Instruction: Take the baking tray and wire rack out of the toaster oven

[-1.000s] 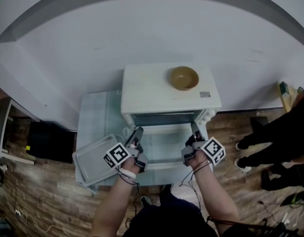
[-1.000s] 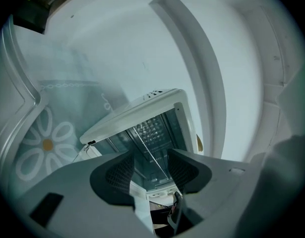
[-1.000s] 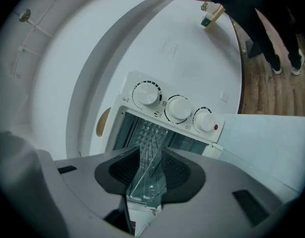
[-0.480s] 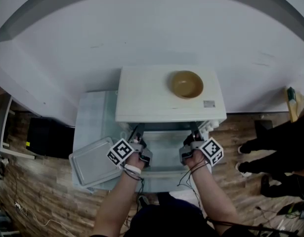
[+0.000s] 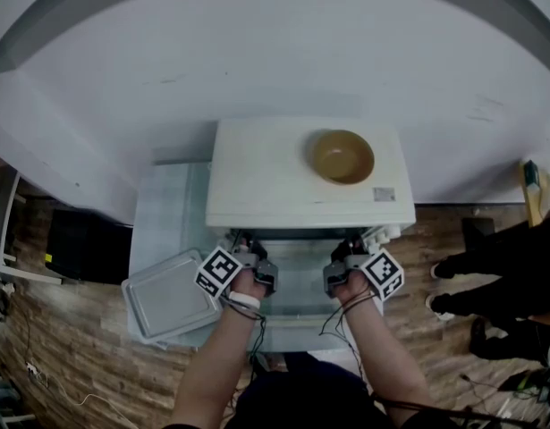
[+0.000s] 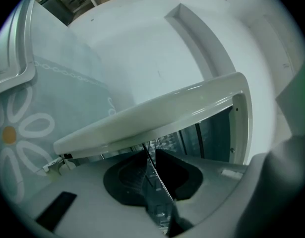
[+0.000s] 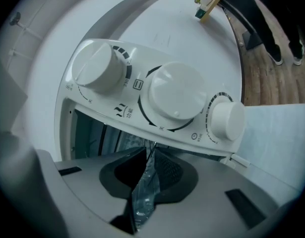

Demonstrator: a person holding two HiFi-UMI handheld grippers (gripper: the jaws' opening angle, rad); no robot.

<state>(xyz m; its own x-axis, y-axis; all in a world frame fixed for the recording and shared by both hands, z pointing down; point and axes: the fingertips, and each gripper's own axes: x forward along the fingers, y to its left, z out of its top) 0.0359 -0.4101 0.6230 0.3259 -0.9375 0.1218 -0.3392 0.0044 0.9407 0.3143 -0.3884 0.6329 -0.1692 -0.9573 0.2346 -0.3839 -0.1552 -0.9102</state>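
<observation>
The left hand-held gripper [image 6: 148, 156] reaches into the open mouth of the toaster oven [image 5: 283, 179], and its jaws have just been closing. They now pinch a thin wire of the wire rack [image 6: 158, 172]. That wire lies along the slit between the pads and points into the cavity.

The right hand-held gripper [image 7: 150, 155] is at the other end of the mouth, under the three knobs [image 7: 174, 95]. Its jaws have also just been closing and are now nipped on a thin rack wire.

With one grip at each side, the rack spans the oven's width. From the head view its outline is hidden under the oven top, where a bowl [image 5: 342, 155] sits.

The baking tray [image 5: 172, 295] lies flat and open side up at the front left of the tabletop [image 5: 167, 208]. Its long axis runs roughly left to right, with the right end angled toward the oven.
</observation>
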